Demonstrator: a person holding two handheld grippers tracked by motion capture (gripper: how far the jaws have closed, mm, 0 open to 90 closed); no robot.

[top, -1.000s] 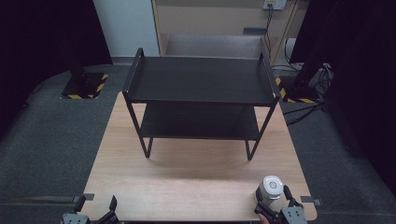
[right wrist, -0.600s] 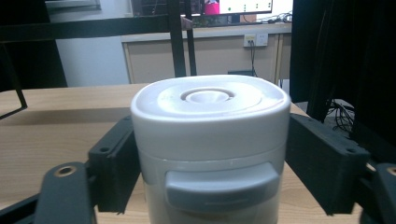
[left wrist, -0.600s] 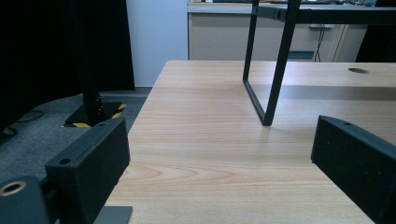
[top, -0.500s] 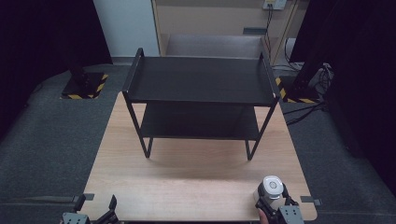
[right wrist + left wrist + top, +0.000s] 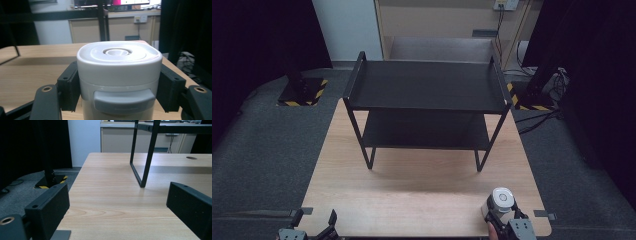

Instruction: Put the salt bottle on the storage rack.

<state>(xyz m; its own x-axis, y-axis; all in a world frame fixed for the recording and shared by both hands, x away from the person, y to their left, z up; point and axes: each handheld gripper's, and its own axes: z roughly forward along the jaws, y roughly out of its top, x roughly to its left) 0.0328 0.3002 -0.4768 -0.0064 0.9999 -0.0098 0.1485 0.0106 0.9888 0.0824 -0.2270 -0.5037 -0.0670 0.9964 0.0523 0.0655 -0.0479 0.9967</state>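
Observation:
A white lidded container (image 5: 502, 199) with a grey front latch (image 5: 124, 99) is at the table's near right corner. My right gripper (image 5: 501, 209) is shut on it, one black jaw pressed on each side just below the lid (image 5: 117, 53). I cannot tell whether it rests on the wood or hangs just above it. My left gripper (image 5: 314, 221) is at the near left edge, open, with bare wood between its jaws. In the left gripper view the left gripper (image 5: 117, 207) faces a leg of the black shelf (image 5: 148, 157).
A black two-tier metal shelf (image 5: 427, 85) stands on the far half of the wooden table (image 5: 412, 192), both tiers bare. Dark carpet surrounds the table. Black stands with striped bases (image 5: 302, 92) sit at both far sides, with cables at the right.

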